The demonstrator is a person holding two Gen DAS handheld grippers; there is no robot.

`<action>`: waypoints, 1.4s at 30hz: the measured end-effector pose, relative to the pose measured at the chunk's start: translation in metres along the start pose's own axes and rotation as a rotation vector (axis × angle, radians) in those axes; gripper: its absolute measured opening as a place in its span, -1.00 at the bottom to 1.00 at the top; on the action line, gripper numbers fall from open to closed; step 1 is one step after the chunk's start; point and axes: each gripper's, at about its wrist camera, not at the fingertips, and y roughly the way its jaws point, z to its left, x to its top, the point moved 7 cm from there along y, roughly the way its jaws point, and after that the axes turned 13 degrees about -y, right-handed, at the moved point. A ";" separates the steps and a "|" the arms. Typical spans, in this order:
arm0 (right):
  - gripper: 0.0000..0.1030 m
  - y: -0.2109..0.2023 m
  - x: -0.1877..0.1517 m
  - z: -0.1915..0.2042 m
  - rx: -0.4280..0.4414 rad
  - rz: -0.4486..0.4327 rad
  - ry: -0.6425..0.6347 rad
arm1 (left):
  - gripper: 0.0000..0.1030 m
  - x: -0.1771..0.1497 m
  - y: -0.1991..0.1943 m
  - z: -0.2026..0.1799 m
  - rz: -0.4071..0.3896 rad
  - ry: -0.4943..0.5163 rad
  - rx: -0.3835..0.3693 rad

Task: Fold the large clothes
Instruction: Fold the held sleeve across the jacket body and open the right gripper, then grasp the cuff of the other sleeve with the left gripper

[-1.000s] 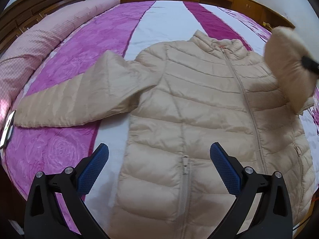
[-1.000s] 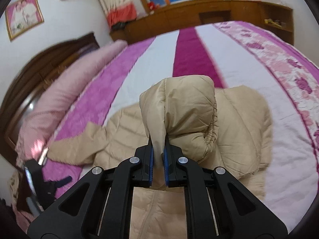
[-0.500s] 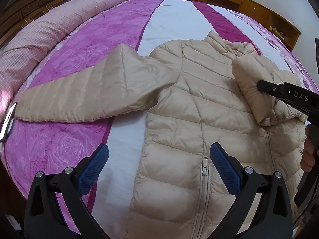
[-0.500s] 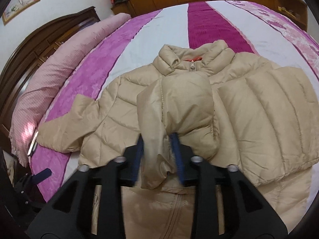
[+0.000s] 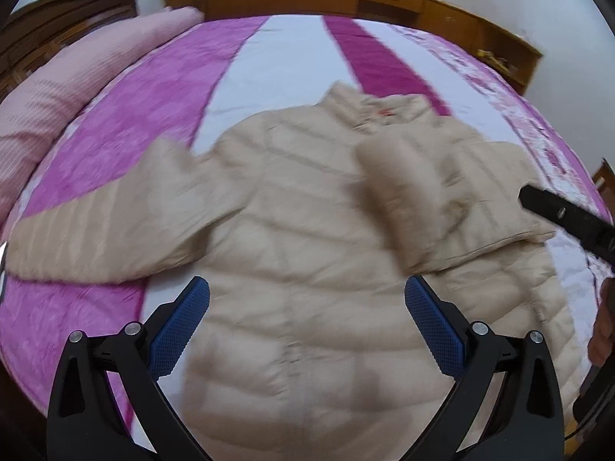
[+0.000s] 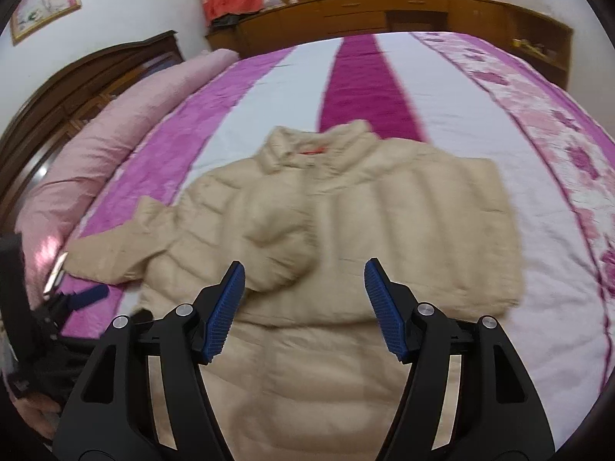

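Observation:
A beige puffer jacket (image 5: pixel 307 238) lies front up on the bed, collar away from me. Its right sleeve (image 5: pixel 415 199) is folded across the chest; it also shows in the right wrist view (image 6: pixel 384 238). Its left sleeve (image 5: pixel 107 230) stretches out flat to the left. My left gripper (image 5: pixel 307 326) is open and empty above the jacket's lower front. My right gripper (image 6: pixel 303 307) is open and empty, just short of the folded sleeve's cuff (image 6: pixel 280 253). Both views are blurred by motion.
The bed has a pink, white and magenta striped cover (image 6: pixel 361 73). A long pink pillow (image 6: pixel 96 161) lies along the left by a dark wooden headboard (image 6: pixel 77 77). Wooden cabinets (image 6: pixel 384 11) stand beyond the bed's far edge.
My right gripper laid the right sleeve across the jacket's chest, opened and let it go, then drew back. My left gripper stayed open and shifted a little.

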 end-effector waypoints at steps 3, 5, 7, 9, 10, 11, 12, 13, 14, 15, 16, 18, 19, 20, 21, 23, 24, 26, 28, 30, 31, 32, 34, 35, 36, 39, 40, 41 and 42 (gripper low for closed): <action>0.27 -0.008 -0.009 -0.025 -0.058 0.014 0.019 | 0.90 0.003 0.002 -0.033 -0.001 0.048 -0.046; 0.27 -0.013 -0.016 -0.044 -0.087 0.022 0.046 | 0.90 0.004 0.004 -0.056 -0.003 0.078 -0.075; 0.27 -0.017 -0.023 -0.061 -0.103 0.025 0.079 | 0.90 0.004 0.006 -0.080 -0.011 0.119 -0.106; 0.27 -0.019 -0.029 -0.073 -0.121 0.028 0.100 | 0.90 0.005 0.010 -0.101 -0.024 0.159 -0.128; 0.27 -0.020 -0.031 -0.079 -0.127 0.031 0.112 | 0.90 0.005 0.014 -0.111 -0.029 0.177 -0.130; 0.27 -0.020 -0.034 -0.084 -0.129 0.034 0.122 | 0.90 0.006 0.018 -0.119 -0.035 0.194 -0.131; 0.27 -0.020 -0.036 -0.088 -0.132 0.037 0.131 | 0.90 0.006 0.022 -0.125 -0.040 0.206 -0.130; 0.27 -0.020 -0.039 -0.092 -0.134 0.039 0.140 | 0.87 0.008 0.028 -0.129 -0.042 0.218 -0.122; 0.27 -0.019 -0.042 -0.096 -0.137 0.042 0.151 | 0.85 0.009 0.033 -0.132 -0.043 0.229 -0.112; 0.27 -0.019 -0.044 -0.100 -0.137 0.044 0.159 | 0.83 0.010 0.040 -0.136 -0.040 0.238 -0.106; 0.27 -0.019 -0.046 -0.103 -0.137 0.046 0.166 | 0.82 0.011 0.046 -0.138 -0.042 0.242 -0.097; 0.27 -0.018 -0.049 -0.107 -0.137 0.049 0.177 | 0.77 0.012 0.055 -0.137 -0.048 0.244 -0.080; 0.27 -0.018 -0.051 -0.109 -0.137 0.051 0.181 | 0.73 0.013 0.060 -0.135 -0.055 0.247 -0.065; 0.27 -0.017 -0.052 -0.110 -0.136 0.052 0.184 | 0.70 0.014 0.063 -0.134 -0.058 0.251 -0.056; 0.27 -0.016 -0.054 -0.111 -0.135 0.053 0.187 | 0.61 0.014 0.069 -0.133 -0.058 0.259 -0.045; 0.27 -0.015 -0.055 -0.113 -0.136 0.055 0.192 | 0.37 0.012 0.077 -0.131 -0.050 0.276 -0.032; 0.27 -0.014 -0.056 -0.114 -0.137 0.056 0.195 | 0.28 0.010 0.081 -0.131 -0.039 0.286 -0.035; 0.27 -0.012 -0.057 -0.114 -0.136 0.055 0.203 | 0.07 0.010 0.085 -0.130 -0.023 0.290 -0.061; 0.27 -0.010 -0.058 -0.115 -0.137 0.054 0.210 | -0.30 0.013 0.085 -0.130 -0.020 0.289 -0.077; 0.27 -0.009 -0.058 -0.116 -0.140 0.053 0.211 | -0.55 0.018 0.080 -0.127 -0.021 0.276 -0.096; 0.27 -0.009 -0.058 -0.116 -0.142 0.053 0.210 | -0.64 0.021 0.077 -0.126 -0.019 0.267 -0.109; 0.27 -0.008 -0.058 -0.116 -0.144 0.053 0.209 | -0.67 0.024 0.073 -0.124 -0.022 0.253 -0.126; 0.27 -0.007 -0.056 -0.115 -0.149 0.052 0.205 | -0.69 0.035 0.060 -0.116 -0.040 0.214 -0.163; 0.27 -0.006 -0.056 -0.115 -0.151 0.052 0.204 | -0.70 0.039 0.054 -0.113 -0.048 0.193 -0.179; 0.27 -0.004 -0.056 -0.115 -0.153 0.052 0.203 | -0.70 0.046 0.047 -0.106 -0.061 0.160 -0.194; 0.27 0.001 -0.054 -0.116 -0.160 0.054 0.199 | -0.70 0.060 0.038 -0.086 -0.079 0.090 -0.210; 0.27 0.004 -0.054 -0.116 -0.162 0.056 0.197 | -0.71 0.063 0.037 -0.078 -0.082 0.072 -0.207; 0.27 0.006 -0.054 -0.116 -0.164 0.057 0.194 | -0.72 0.065 0.037 -0.071 -0.083 0.057 -0.202; 0.27 0.008 -0.053 -0.116 -0.169 0.059 0.188 | -0.72 0.067 0.038 -0.062 -0.082 0.041 -0.193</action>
